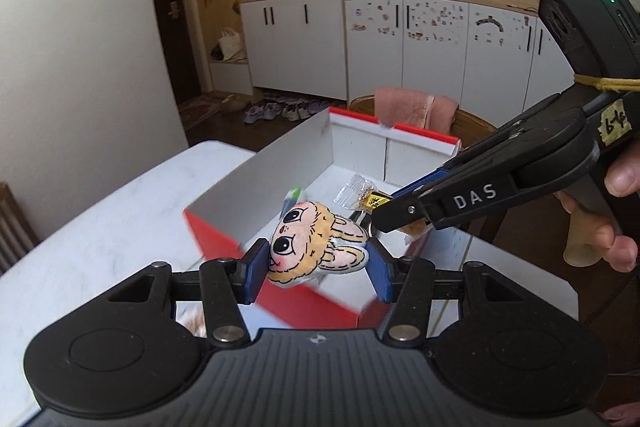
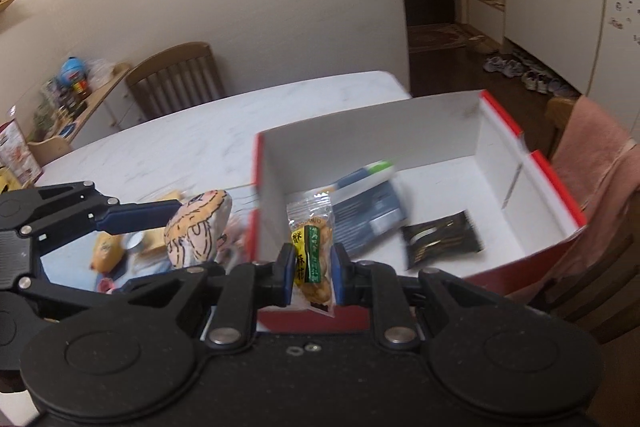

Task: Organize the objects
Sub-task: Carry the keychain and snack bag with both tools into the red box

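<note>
The left gripper (image 1: 318,263) is clenched on a soft, puffy plush cartoon head (image 1: 316,247) with stitched-looking black outlines and big eyes, held above the near red corner of the open cardboard box (image 2: 496,147). The right gripper (image 2: 311,273) pinches a crinkly clear snack packet (image 2: 314,251) (yellow and green label, fried twists inside) over the box's near wall. On the smooth white floor of the box lie a glossy black wrapper (image 2: 442,237) and a blurred blue-grey pack (image 2: 366,207). The box sits on a white marbled table (image 2: 192,135).
</note>
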The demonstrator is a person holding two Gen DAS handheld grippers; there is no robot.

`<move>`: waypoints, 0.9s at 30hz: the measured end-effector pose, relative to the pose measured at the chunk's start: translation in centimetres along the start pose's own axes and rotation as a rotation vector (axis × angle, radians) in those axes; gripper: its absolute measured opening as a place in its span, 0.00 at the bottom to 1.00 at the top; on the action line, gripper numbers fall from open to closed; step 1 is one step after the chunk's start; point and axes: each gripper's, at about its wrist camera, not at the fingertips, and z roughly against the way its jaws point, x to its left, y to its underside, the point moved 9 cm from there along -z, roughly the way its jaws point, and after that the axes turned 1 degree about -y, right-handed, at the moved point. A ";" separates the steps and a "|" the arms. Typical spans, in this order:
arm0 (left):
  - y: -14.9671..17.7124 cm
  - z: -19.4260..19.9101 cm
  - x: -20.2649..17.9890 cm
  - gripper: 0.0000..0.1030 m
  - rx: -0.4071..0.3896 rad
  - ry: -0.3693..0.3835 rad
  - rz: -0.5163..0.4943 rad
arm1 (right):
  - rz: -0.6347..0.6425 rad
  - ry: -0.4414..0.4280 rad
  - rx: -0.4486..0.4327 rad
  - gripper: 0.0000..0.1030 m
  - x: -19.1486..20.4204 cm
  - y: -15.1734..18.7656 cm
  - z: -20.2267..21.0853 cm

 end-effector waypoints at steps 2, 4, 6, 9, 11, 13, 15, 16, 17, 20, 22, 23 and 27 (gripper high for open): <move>-1.0 -1.0 -0.3 0.49 -0.002 0.002 -0.013 | -0.006 0.011 -0.004 0.17 -1.2 -0.6 -0.2; -1.7 -2.0 -0.7 0.49 0.003 0.007 -0.017 | -0.008 0.022 -0.005 0.17 -2.2 -1.2 -0.5; -2.4 -3.3 -0.8 0.49 0.015 0.006 -0.024 | -0.015 0.031 -0.005 0.17 -3.3 -1.8 -0.8; -3.0 -5.2 -0.9 0.49 0.045 0.010 -0.028 | -0.020 0.036 0.004 0.17 -4.7 -2.4 -1.6; -3.0 -6.5 -1.0 0.49 0.072 0.015 -0.025 | -0.023 0.040 0.015 0.17 -5.5 -2.7 -2.2; -3.0 -7.8 -0.9 0.49 0.105 0.026 -0.021 | -0.033 0.045 0.025 0.17 -6.4 -2.9 -2.9; -2.8 -9.1 -1.1 0.49 0.145 0.034 -0.030 | -0.038 0.050 0.037 0.17 -7.3 -3.1 -3.6; -2.7 -9.8 -1.1 0.49 0.163 0.036 -0.036 | -0.042 0.055 0.043 0.17 -7.8 -3.1 -4.1; -2.6 -10.4 -1.1 0.49 0.177 0.036 -0.041 | -0.046 0.058 0.051 0.17 -8.1 -3.2 -4.5; -2.2 -12.2 -1.3 0.49 0.230 0.044 -0.052 | -0.054 0.063 0.075 0.17 -9.2 -3.1 -5.9; -1.8 -13.3 -1.5 0.49 0.272 0.049 -0.056 | -0.057 0.071 0.091 0.17 -9.8 -3.1 -6.8; -1.6 -13.8 -1.6 0.49 0.294 0.053 -0.060 | -0.058 0.076 0.099 0.17 -10.1 -3.1 -7.2; -0.4 -15.4 -1.7 0.49 0.382 0.074 -0.062 | -0.057 0.082 0.138 0.17 -10.9 -2.7 -9.0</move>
